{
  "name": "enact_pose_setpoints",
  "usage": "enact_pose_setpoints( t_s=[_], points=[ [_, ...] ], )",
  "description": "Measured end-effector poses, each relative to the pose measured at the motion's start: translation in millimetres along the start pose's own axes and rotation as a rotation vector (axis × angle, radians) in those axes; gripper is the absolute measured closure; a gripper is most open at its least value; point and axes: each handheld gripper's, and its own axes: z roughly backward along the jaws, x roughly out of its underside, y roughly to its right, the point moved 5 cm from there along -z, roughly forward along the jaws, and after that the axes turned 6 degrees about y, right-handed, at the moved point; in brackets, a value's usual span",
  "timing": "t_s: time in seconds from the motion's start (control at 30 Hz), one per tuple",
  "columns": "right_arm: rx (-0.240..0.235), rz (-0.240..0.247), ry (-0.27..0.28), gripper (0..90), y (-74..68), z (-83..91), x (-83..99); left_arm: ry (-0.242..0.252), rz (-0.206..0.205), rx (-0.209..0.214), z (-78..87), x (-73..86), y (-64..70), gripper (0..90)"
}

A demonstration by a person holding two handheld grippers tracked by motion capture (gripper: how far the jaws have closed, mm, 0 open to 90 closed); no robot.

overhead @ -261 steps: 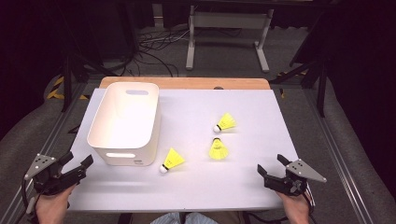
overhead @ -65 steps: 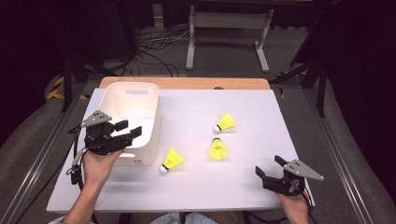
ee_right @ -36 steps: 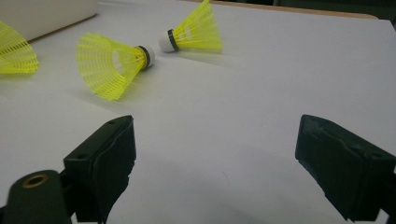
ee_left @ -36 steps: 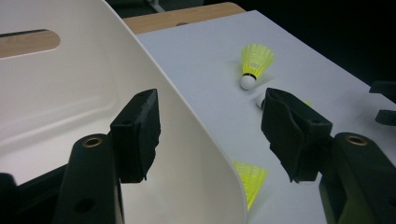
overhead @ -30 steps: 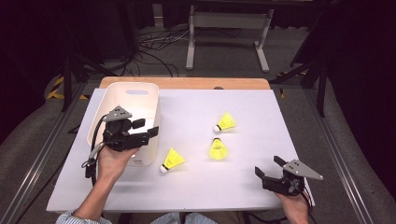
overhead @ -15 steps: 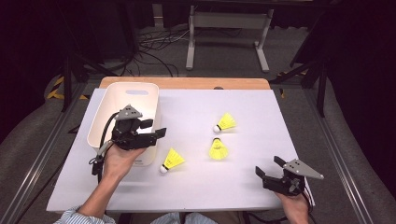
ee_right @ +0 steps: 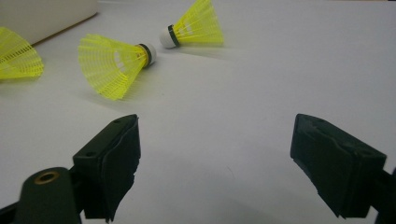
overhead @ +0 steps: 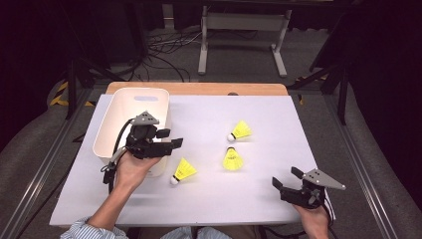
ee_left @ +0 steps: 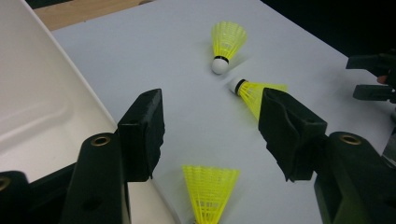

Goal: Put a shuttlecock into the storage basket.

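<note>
A: Eyes on the nearest shuttlecock (overhead: 183, 170). It lies on its side on the white surface (overhead: 259, 199), just beside the near corner of the white bin (overhead: 115, 112), cork toward the person.

B: And the left tool (overhead: 166, 144) hangs above it, jaws wide apart, nothing between them. In the left gripper view the yellow skirt (ee_left: 208, 191) sits low between the jaws, tight against the bin wall.

A: That wall is the worry. Come down as it stands and one jaw could land on the bin's rim instead of beside the feathers.

B: Or pinch the skirt. It looks soft, so a squeeze there may crush it or flick it away.

A: The other two shuttlecocks (overhead: 242, 131) (overhead: 232, 159) lie near each other mid-surface, well apart from this one.

B: The right tool (overhead: 287, 183) rests at the near right edge, jaws apart, empty.
</note>
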Motion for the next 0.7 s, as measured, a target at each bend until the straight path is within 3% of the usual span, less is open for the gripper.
enact_pose_setpoints(
  t_s=[0.43,0.7],
  points=[
    [-0.044,0.017,-0.042,21.6,-14.0,-5.2,-6.9,-0.055,-0.022,0.027,-10.3,-0.7,6.7,44.4],
    [-0.117,0.063,-0.069,27.5,-34.1,-13.8,-13.2,-0.072,-0.02,0.027,-13.8,-0.1,7.2,45.0]
  ],
)
